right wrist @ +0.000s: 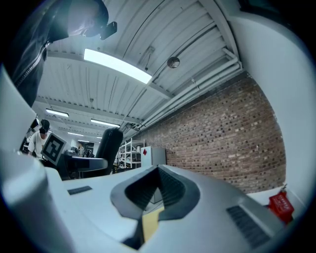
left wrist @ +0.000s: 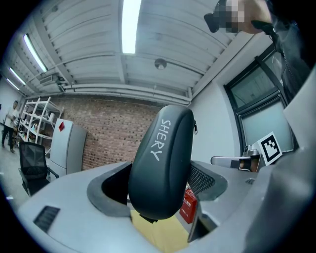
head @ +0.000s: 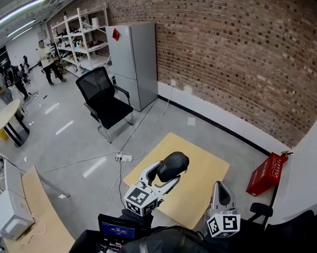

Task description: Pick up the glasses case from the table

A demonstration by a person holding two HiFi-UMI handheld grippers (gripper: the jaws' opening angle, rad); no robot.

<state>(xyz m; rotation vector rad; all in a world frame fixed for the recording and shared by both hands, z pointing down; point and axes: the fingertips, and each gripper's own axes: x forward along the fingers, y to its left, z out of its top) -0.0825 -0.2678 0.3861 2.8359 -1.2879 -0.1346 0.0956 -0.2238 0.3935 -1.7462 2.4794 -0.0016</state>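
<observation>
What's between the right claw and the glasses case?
Nothing. In the head view, the gap from the right claw to the glasses case, clamped in the left claw, shows only bare yellow table beneath.

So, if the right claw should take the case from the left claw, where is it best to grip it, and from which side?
Grip the case at its free end, which sticks out past the left claw clamping the other half. Come from the right, across the narrow sides, where the oval shell looks slimmest. The right claw is shut, so it must open first.
</observation>
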